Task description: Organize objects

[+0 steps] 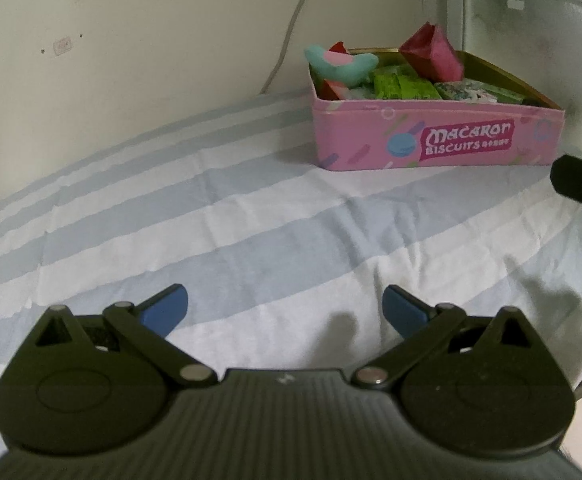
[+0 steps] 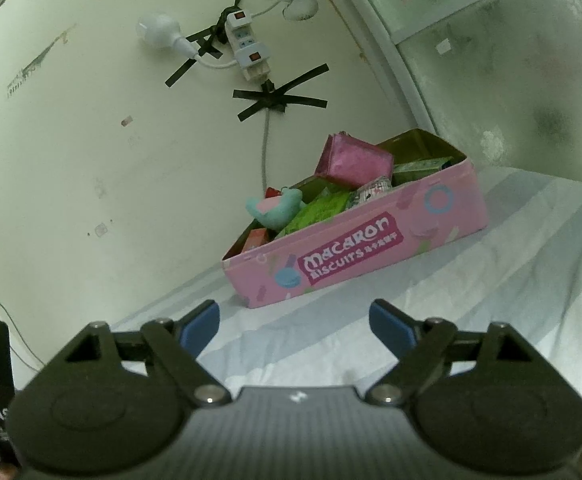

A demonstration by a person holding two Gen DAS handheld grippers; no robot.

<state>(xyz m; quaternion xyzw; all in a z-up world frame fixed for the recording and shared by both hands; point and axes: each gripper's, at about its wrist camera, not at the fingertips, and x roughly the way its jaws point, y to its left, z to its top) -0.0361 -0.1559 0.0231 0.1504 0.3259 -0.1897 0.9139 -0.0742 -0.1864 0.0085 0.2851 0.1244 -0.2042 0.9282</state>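
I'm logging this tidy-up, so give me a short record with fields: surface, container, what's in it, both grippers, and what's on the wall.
surface: striped bedsheet, blue and white
container: pink Macaron Biscuits tin, lid off, near the wall corner
contents: teal plush toy, magenta box tilted on top, green packets, more items partly hidden
left gripper: open, empty, above the sheet
right gripper: open, empty, short of the tin
wall: white power strip taped up with black tape

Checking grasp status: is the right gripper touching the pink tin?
Apart. The right wrist view shows striped sheet between the open right gripper and the pink tin.
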